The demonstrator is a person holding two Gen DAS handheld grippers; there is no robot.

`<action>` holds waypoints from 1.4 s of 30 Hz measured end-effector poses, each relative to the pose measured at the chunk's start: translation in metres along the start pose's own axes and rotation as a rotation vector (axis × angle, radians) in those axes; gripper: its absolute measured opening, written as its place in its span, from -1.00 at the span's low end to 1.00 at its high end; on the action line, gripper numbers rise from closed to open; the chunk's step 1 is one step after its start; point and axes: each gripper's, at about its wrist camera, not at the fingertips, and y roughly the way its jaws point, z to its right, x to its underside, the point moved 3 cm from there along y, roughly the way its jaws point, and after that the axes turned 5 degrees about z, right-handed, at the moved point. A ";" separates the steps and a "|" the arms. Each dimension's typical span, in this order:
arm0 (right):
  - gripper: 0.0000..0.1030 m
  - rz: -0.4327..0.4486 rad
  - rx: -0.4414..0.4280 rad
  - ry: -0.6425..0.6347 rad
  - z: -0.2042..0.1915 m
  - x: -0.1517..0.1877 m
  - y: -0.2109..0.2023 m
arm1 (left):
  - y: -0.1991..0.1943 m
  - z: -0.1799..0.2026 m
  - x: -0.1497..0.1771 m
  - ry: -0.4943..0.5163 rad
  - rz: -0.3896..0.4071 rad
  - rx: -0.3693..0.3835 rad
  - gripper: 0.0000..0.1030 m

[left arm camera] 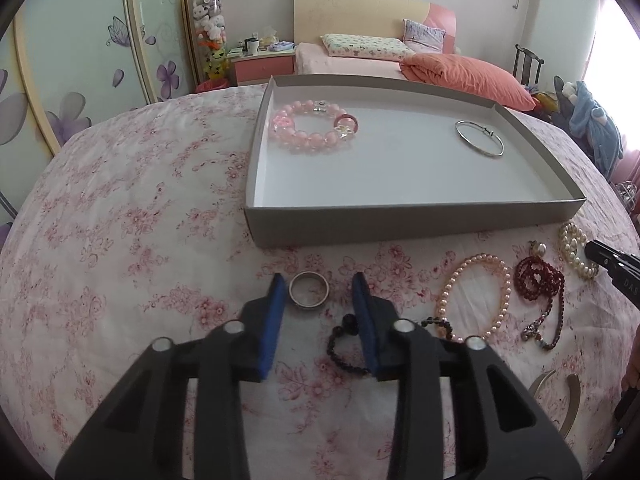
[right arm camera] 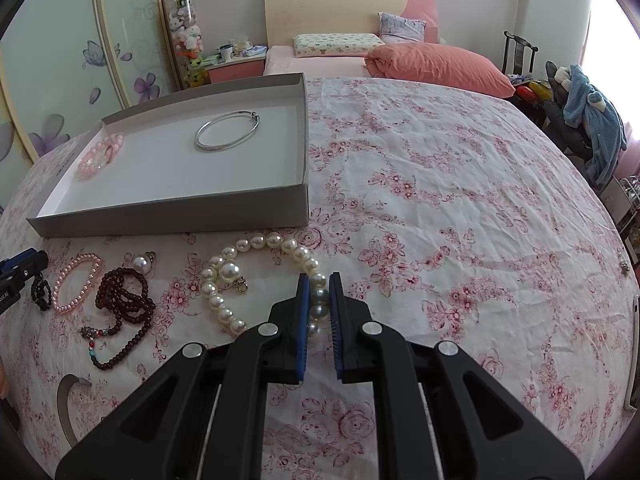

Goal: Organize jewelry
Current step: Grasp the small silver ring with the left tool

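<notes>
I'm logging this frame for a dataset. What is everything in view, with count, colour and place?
tray: 1, grey, on bedspread
bead bracelet: 1, pink, in tray, left
bangle: 1, silver, in tray, right
ring band: 1, silver, between left fingers
black bracelet: 1, under left gripper
pink pearl bracelet: 1, on bedspread
dark red beads: 1 strand, on bedspread
white pearl necklace: 1, in right fingers
left gripper: open
right gripper: closed on pearls

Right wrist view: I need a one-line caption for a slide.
Right gripper with jaws closing around a white pearl necklace on the floral bedspread, beside a gray tray holding a silver bangle.
</notes>
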 end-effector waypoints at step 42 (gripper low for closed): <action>-0.80 0.179 -0.182 -0.027 -0.034 -0.034 -0.048 | -0.044 -0.031 -0.005 -0.083 0.103 -0.007 -0.58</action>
